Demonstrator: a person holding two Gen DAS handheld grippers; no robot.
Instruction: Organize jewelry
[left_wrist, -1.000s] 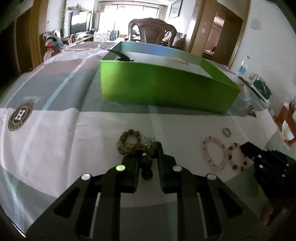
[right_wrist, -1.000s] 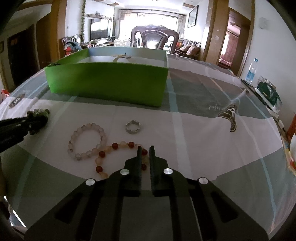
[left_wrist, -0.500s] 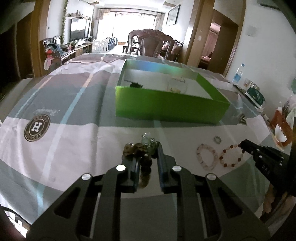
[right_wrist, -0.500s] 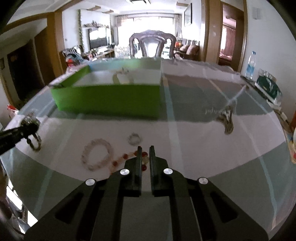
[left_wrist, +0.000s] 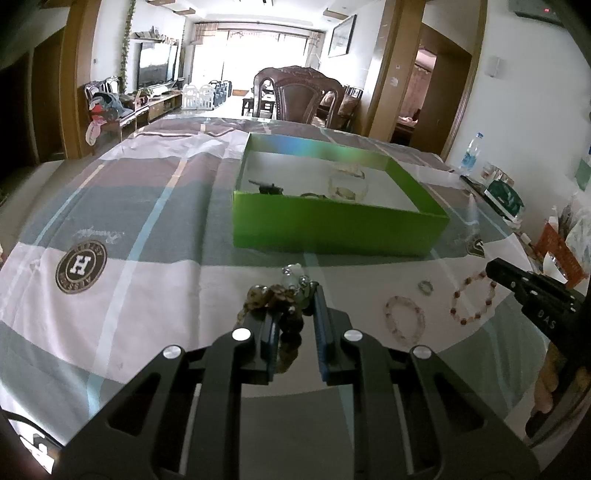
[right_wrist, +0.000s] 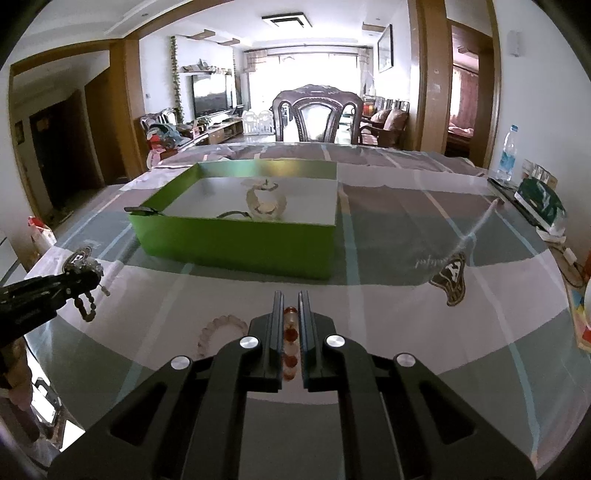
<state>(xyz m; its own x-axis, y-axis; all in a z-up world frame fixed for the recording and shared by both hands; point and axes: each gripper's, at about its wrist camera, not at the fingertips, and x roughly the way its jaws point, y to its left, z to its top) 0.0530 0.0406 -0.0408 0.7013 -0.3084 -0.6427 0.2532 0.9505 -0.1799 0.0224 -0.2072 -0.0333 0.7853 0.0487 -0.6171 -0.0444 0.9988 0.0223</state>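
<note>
My left gripper (left_wrist: 295, 297) is shut on a brown bead bracelet (left_wrist: 271, 295) with a few pale green beads, held above the tablecloth. My right gripper (right_wrist: 289, 295) is shut on a red and orange bead bracelet (right_wrist: 290, 334), which hangs as a loop (left_wrist: 472, 299) in the left wrist view. Ahead stands the open green box (left_wrist: 332, 229) with a pale bracelet (right_wrist: 266, 201) and a dark piece (left_wrist: 269, 189) inside. A pale pink bracelet (left_wrist: 404, 321) and a small ring (left_wrist: 424, 286) lie on the cloth between the grippers.
A checked tablecloth (left_wrist: 129, 295) with round logos covers the table. A water bottle (right_wrist: 508, 153), a green packet (right_wrist: 539, 201) and other items stand along the right edge. A dark wooden chair (right_wrist: 317, 116) stands behind the far end.
Both grippers have risen from the cloth, each lifting its bracelet with it. The box now sits lower in view, with its inside showing.
</note>
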